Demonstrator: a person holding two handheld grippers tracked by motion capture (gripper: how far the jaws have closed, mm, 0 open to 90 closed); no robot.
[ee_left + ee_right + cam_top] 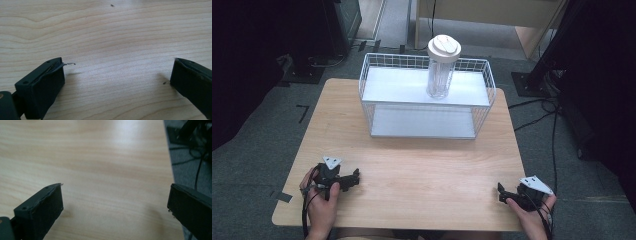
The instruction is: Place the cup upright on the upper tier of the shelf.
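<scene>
A clear plastic jar (441,70) with a white lid stands upright on the top shelf of a white wire rack (427,129) at the back of the wooden table (422,165). My left gripper (354,178) rests near the front left of the table, held in a hand, its jaws wide open over bare wood (117,72). At the front right edge lies my right gripper (501,192), also open with nothing between its jaws (115,197). Both are far from the jar.
The rack's lower shelf (422,122) holds nothing. Grey carpet (257,145) surrounds the table, with cables (542,107) and dark equipment stands on the right. The table's right edge (172,170) runs close beside my right gripper.
</scene>
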